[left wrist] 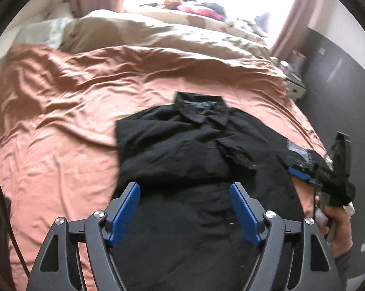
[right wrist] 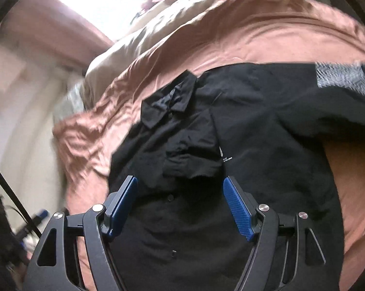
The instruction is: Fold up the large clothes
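A black collared shirt (left wrist: 182, 140) lies on the salmon bed sheet (left wrist: 61, 111), front up, with its collar (left wrist: 201, 109) at the far end. Its left side is folded in over the chest. A sleeve with a grey patterned patch (right wrist: 340, 80) stretches out to the right. My left gripper (left wrist: 184, 189) hovers open over the shirt's lower half, nothing between its blue pads (left wrist: 126, 208). My right gripper (right wrist: 180, 181) also stands open above the button placket (right wrist: 170, 197), pads clear of the cloth. A hand (left wrist: 337, 220) holds that gripper at the shirt's right edge.
A beige duvet (left wrist: 158, 34) is bunched across the far half of the bed, with toys and clothes (left wrist: 197, 9) beyond it under a bright window. A bedside cabinet (left wrist: 296, 84) stands at the right by a dark wall. A black cable (left wrist: 3, 206) hangs at the left.
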